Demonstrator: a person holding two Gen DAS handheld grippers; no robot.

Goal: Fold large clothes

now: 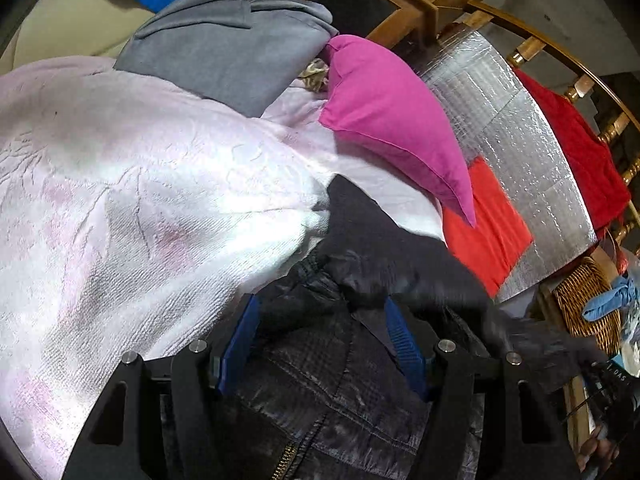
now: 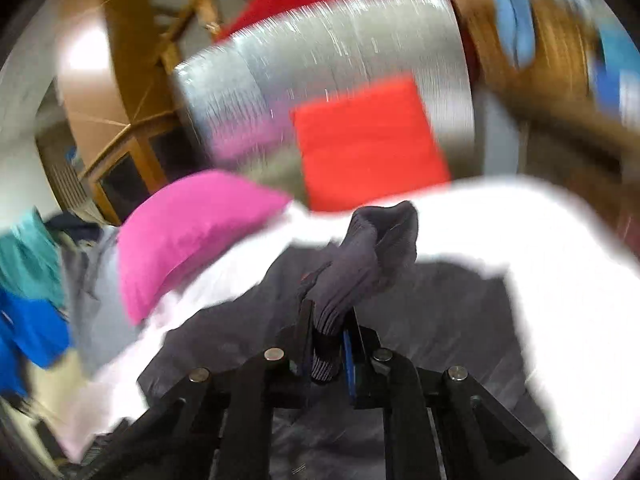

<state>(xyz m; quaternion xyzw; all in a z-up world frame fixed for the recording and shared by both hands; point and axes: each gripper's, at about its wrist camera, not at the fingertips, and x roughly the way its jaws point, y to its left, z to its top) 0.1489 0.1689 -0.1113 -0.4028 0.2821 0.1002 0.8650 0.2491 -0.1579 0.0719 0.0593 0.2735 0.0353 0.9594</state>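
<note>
The dark jacket [image 1: 320, 380] lies rumpled on a pale pink towel [image 1: 120, 200] that covers the work surface, just beside a magenta cushion [image 1: 384, 120] and a folded orange-red cloth [image 1: 486, 224]. The right tongs [image 2: 330, 344] are pinched tight on a ribbed grey cuff [image 2: 360, 264] of the jacket, the knit bunched up between the blue pads; the left tongs [image 1: 320, 344] stand about half open over the quilted body near the zip [image 1: 286, 458], with fabric lying between the pads [image 1: 404, 344] but not visibly squeezed, so I judge that side is not holding anything.

To do this step well, the sleeve should be drawn out straight by the cuff and laid flat across the body before any fold; the left tongs would best pin or grip the jacket so it does not drag over the towel; slippery quilted cloth slides easily, so a slow pull is wise.

The only writing is a few small white characters on a dark object at the right edge of the left view, too small to read reliably.
</note>
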